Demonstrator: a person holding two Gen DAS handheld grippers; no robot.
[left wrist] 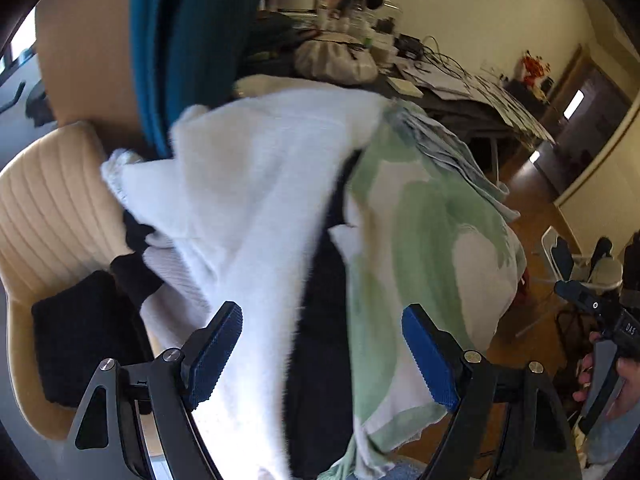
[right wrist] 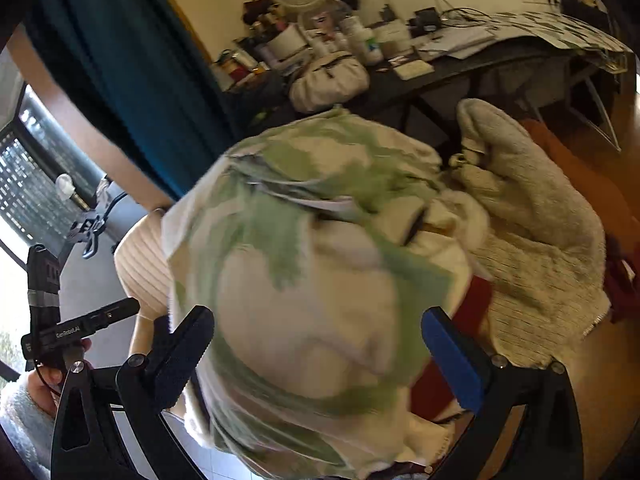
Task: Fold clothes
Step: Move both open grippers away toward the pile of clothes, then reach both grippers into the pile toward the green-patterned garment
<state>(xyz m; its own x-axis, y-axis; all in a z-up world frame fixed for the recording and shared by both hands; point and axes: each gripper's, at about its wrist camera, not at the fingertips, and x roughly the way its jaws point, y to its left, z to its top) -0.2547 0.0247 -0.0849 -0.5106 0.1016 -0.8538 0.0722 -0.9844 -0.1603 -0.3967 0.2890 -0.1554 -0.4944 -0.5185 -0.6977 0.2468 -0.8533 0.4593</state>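
Observation:
A heap of clothes lies on a cream chair [left wrist: 44,216]. In the left wrist view, my left gripper [left wrist: 323,356] stands open over the heap. A fluffy white garment [left wrist: 256,208], a dark garment [left wrist: 320,344] and a green-and-white patterned garment [left wrist: 416,232] lie between and beyond its fingers. In the right wrist view, my right gripper [right wrist: 316,360] is also open. The green-and-white garment [right wrist: 320,264] fills the space between its fingers, blurred. Beside it, to the right, are a cream knit garment [right wrist: 536,232] and a red garment [right wrist: 476,312].
A folded black item [left wrist: 80,336] rests on the chair seat. A teal curtain [left wrist: 188,40] hangs behind. A cluttered dark table [right wrist: 460,76] holds a white bag [right wrist: 328,80], bottles and papers. A hand [left wrist: 624,376] holds the other gripper's handle at the right edge.

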